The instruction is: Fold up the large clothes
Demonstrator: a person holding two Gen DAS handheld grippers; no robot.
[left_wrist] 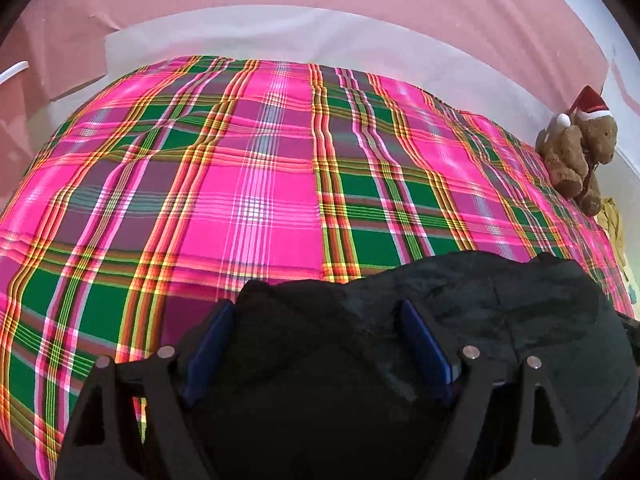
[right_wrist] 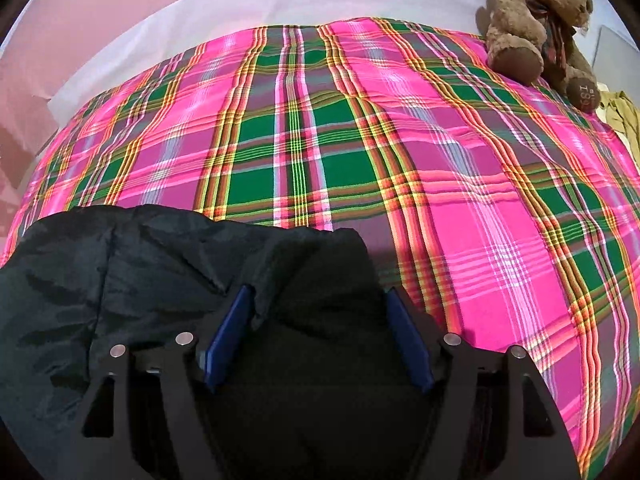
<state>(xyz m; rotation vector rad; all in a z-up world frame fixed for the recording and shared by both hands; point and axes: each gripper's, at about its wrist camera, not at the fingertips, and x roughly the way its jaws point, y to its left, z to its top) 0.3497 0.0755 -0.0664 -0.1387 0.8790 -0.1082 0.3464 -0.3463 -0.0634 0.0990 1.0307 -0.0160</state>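
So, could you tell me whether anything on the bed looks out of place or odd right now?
Only a crumpled yellow cloth bunched at the bed's edge beside the teddy bear. The dark garment lies rumpled on the plaid cover, as expected mid-fold.

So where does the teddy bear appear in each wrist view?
Left wrist view: teddy bear at the right edge, on the plaid blanket's far corner.
Right wrist view: teddy bear in the top right corner, larger.
Shared landmark: the yellow cloth just beside the bear.
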